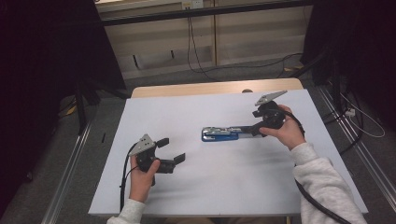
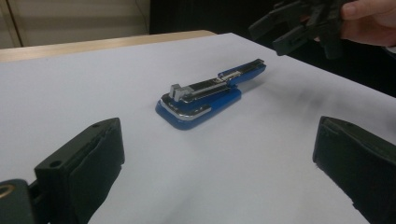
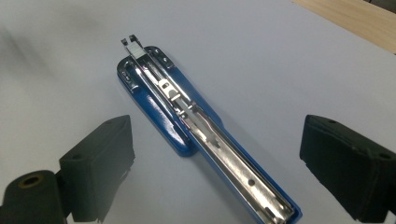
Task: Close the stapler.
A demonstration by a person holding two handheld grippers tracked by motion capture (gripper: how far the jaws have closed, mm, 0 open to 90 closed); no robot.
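A blue stapler point(image 1: 219, 134) lies opened out flat in the middle of the white table sheet point(image 1: 210, 186), its metal staple channel point(image 3: 219, 140) facing up. My right gripper point(image 1: 251, 129) is open, hovering over the stapler's right end, and its pads point(image 3: 100, 170) stand on either side of the blue body point(image 3: 161, 114) without touching it. My left gripper point(image 1: 171, 150) is open near the front left, a short way from the stapler point(image 2: 205, 98) and pointing toward it. Nothing is between its pads point(image 2: 84, 172). The right gripper point(image 2: 299, 25) also appears at the top right of the left gripper view.
A wooden table edge point(image 1: 215, 87) runs along the far side of the sheet. Cables point(image 1: 196, 56) lie on the floor behind, metal rails point(image 1: 70, 163) flank the table, and dark curtains point(image 1: 42, 70) hang on both sides.
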